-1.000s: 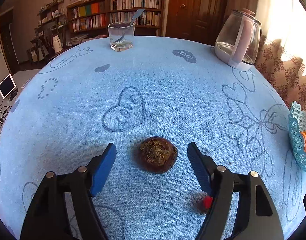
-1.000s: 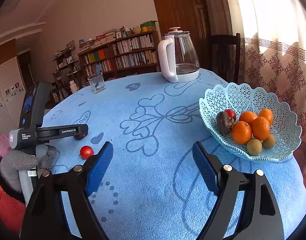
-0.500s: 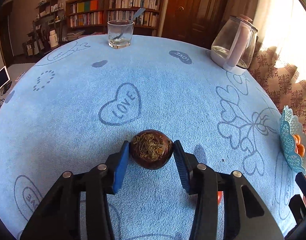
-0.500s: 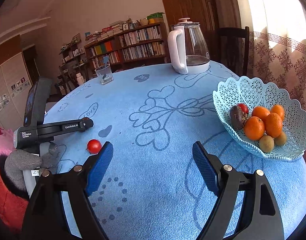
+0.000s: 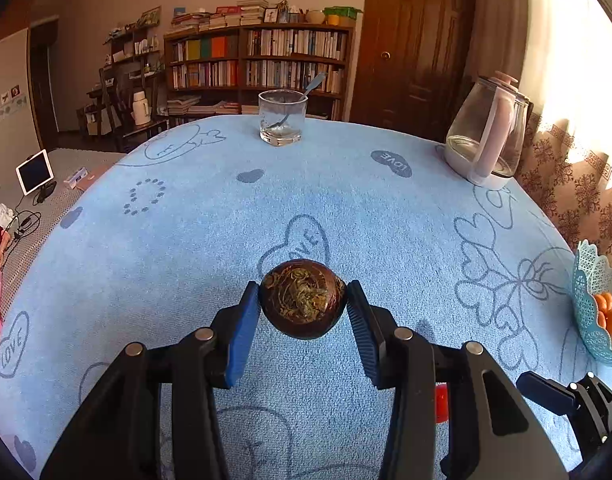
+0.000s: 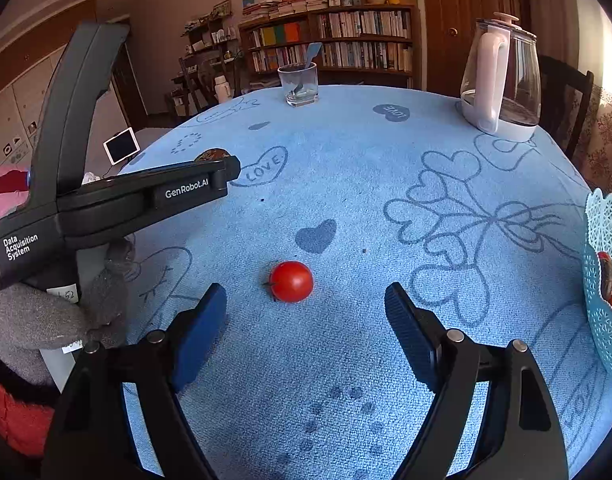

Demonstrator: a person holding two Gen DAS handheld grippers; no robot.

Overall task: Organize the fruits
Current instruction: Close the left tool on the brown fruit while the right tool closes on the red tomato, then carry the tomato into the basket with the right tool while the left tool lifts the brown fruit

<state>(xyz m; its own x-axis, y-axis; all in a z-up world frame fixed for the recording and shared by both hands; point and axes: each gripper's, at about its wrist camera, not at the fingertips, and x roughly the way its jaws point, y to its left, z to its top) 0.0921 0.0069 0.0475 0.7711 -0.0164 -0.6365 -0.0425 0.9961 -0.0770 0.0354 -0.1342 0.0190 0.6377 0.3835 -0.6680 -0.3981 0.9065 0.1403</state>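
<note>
My left gripper [image 5: 303, 300] is shut on a dark brown round fruit [image 5: 303, 298] and holds it above the blue tablecloth. In the right wrist view the left gripper body [image 6: 118, 196] reaches in from the left with the fruit's top [image 6: 212, 155] just showing. My right gripper [image 6: 306, 312] is open and empty, with a red cherry tomato [image 6: 291, 281] on the cloth just ahead of its fingers. The tomato peeks out behind my left gripper's right finger [image 5: 441, 402]. A light blue lattice fruit basket [image 6: 604, 280] holding oranges stands at the right edge, also in the left wrist view [image 5: 590, 308].
A glass with a spoon [image 5: 283, 116] stands at the far side of the round table [image 5: 186, 240]. A glass kettle with a white handle [image 5: 488, 140] stands at the far right. Bookshelves, a door and a chair lie beyond.
My left gripper closed on the brown fruit and lifted it off the cloth. My right gripper swung left and closer to the tomato, so the basket slid to the frame edge.
</note>
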